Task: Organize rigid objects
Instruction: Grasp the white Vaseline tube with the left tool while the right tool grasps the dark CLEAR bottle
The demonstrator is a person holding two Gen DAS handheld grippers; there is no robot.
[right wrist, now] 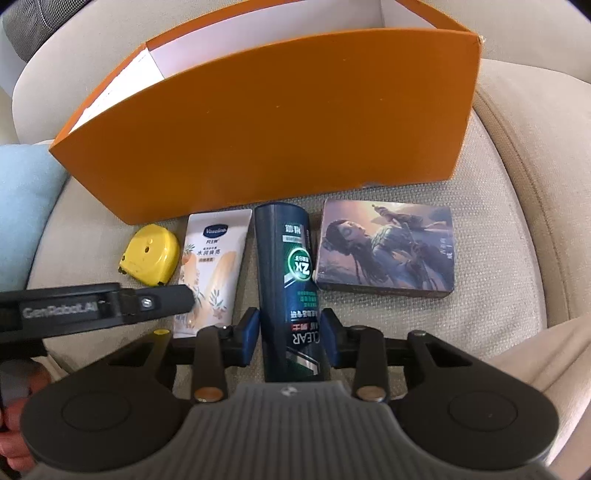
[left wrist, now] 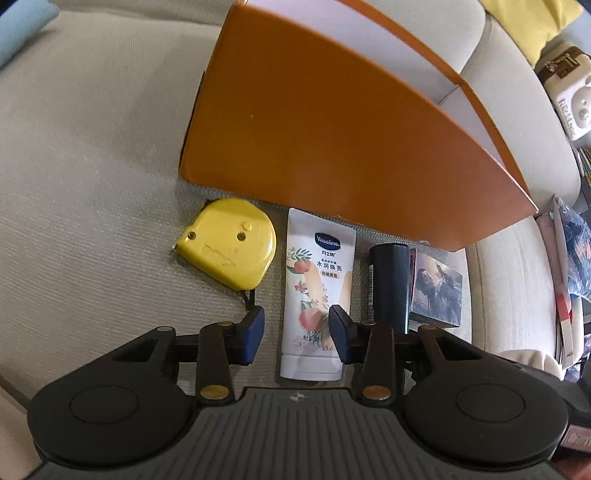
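Four objects lie in a row on a beige sofa cushion [left wrist: 92, 155], in front of an open orange box [left wrist: 314, 140] [right wrist: 277, 122]. They are a yellow tape measure [left wrist: 229, 243] [right wrist: 149, 258], a white Vaseline tube [left wrist: 317, 291] [right wrist: 214, 258], a dark blue CLEAR bottle [left wrist: 389, 284] [right wrist: 288, 266] and a flat box with a painted figure [left wrist: 437, 291] [right wrist: 386, 251]. My left gripper [left wrist: 297, 328] is open astride the tube's lower end, with a gap at its left pad. My right gripper [right wrist: 290, 328] has both blue pads against the bottle's sides.
The orange box stands upright against the sofa back, its white inside showing. A light blue cushion [right wrist: 26, 206] lies at the left and a yellow cushion [left wrist: 543, 26] at the back right. Books and a white gadget [left wrist: 572, 107] crowd the right edge.
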